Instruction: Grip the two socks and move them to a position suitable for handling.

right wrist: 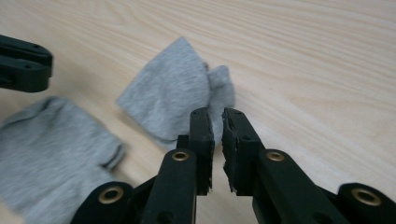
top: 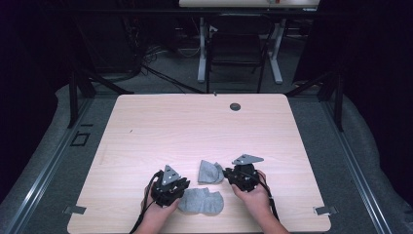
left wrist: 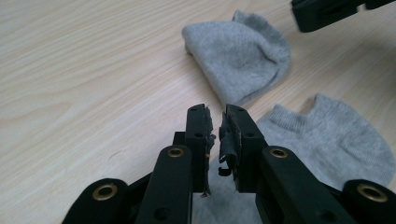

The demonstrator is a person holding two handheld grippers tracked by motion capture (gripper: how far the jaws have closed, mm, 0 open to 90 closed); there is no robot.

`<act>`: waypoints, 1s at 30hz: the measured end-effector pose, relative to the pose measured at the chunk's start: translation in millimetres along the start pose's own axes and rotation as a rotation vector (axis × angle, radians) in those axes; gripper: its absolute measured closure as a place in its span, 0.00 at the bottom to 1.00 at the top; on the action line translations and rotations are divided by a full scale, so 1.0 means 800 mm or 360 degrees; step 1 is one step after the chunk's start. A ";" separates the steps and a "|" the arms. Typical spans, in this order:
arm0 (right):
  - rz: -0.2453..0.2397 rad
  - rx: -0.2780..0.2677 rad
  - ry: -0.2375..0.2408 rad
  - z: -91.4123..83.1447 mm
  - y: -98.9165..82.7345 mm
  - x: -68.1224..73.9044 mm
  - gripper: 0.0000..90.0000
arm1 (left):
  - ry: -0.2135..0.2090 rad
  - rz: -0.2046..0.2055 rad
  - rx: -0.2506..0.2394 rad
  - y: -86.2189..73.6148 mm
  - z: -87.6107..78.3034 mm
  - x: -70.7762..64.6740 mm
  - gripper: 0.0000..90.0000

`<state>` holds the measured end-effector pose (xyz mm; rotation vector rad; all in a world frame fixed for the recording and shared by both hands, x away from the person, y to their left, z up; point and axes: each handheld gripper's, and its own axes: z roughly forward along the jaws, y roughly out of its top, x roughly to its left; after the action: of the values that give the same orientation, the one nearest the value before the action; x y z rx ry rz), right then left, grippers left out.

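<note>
Pale wood bench (top: 195,126) w/ two grey socks: folded sock (top: 209,171) and flat sock (top: 202,201) near front edge, apart. Left tongs (top: 181,185) & right tongs (top: 226,171) slightly parted, empty. Pairing prob. not done.

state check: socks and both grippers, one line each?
folded sock: doubled over, flat on table, not gripped
flat sock: spread out, near table edge, not gripped
left gripper: fingers slightly apart, nothing pinched
right gripper: fingers slightly apart, nothing held
</note>
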<state>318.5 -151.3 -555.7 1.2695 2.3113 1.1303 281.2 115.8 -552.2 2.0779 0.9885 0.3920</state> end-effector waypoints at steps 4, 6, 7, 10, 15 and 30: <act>0.0060 0.0021 0.0005 0.012 0.001 -0.008 0.82 | -0.0010 0.0023 -0.0005 0.008 0.008 -0.006 0.88; 0.0076 0.0033 0.0038 0.018 0.002 -0.011 0.80 | -0.0016 0.0022 -0.0002 0.010 0.014 -0.010 0.87; 0.0085 0.0040 0.0043 0.021 0.002 -0.012 0.80 | -0.0019 0.0026 -0.0005 0.011 0.016 -0.011 0.87; 0.0120 0.0068 0.0069 0.029 0.002 -0.013 0.84 | -0.0021 0.0034 0.0003 0.012 0.018 -0.012 0.86; 0.0143 0.0069 0.0114 0.029 0.000 -0.010 0.99 | -0.0025 0.0028 -0.0004 0.014 0.020 -0.015 0.84; 0.0125 0.0051 0.0209 0.024 -0.003 0.013 0.99 | -0.0006 0.0079 0.0006 0.024 0.044 -0.031 0.71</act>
<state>321.5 -133.9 -568.5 1.3461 2.4016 1.2416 294.8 71.3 -558.8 2.1090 0.9378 0.4120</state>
